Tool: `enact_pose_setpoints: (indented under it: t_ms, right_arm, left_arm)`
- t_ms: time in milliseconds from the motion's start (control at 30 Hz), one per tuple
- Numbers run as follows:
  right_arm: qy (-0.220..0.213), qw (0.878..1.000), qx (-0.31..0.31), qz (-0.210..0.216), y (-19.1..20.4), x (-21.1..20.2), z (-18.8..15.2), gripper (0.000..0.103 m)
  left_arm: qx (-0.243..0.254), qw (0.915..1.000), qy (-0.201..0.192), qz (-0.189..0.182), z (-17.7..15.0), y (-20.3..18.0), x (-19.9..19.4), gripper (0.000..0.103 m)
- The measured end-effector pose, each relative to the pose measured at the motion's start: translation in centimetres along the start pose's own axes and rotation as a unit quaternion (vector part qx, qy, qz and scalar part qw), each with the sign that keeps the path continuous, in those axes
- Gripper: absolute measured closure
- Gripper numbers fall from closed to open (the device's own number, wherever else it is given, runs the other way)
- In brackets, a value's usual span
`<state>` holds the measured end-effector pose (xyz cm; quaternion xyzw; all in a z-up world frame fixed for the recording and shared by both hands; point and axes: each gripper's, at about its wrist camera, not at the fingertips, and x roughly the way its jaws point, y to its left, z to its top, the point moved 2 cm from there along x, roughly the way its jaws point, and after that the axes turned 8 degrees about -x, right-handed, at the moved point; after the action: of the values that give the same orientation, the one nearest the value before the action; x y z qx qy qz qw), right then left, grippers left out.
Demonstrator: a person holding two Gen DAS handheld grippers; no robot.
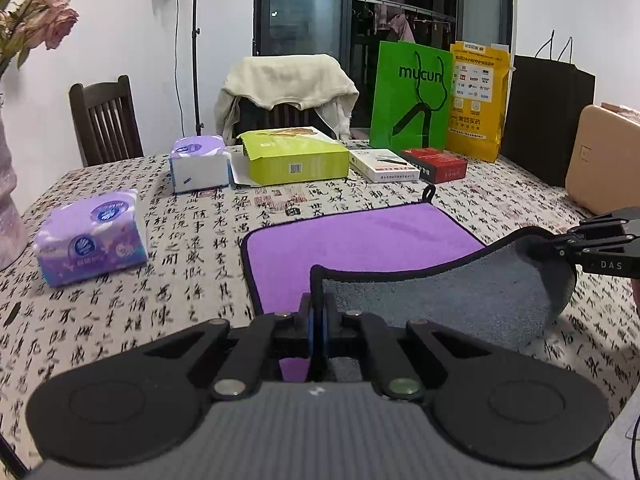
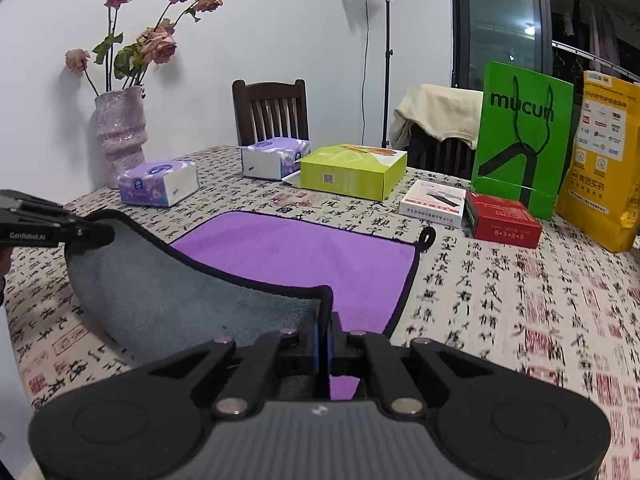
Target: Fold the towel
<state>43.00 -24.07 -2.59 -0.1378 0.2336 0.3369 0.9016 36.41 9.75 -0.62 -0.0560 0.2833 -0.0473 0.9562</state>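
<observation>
Now towel betw. both tongs

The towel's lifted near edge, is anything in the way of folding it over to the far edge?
Nothing visible: both claws, left and right, grip the towel, and its purple surface ahead lies bare.

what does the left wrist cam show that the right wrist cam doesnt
Only the left wrist view shows the black bag and the tan case at the table's far right. Only the right wrist view shows the whole vase with its flowers. Both show the towel, purple face up with its near edge lifted to show the grey underside, the left gripper and right gripper each shut on a near corner, and the green bag.
</observation>
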Motion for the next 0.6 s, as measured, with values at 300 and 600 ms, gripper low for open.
enact_pose_setpoints:
  t_ms: [300, 600]
  right_arm:
    - [0.003, 0.999, 0.033, 0.024, -3.4, 3.3, 2.8, 0.099]
    - [0.008, 0.998, 0.048, 0.032, -6.4, 7.4, 5.2, 0.099]
  left_arm:
    - [-0.021, 0.9996, 0.013, -0.012, 3.0, 1.7, 3.5, 0.098]
    - [-0.028, 0.9989, 0.029, -0.023, 6.2, 3.0, 7.9, 0.098]
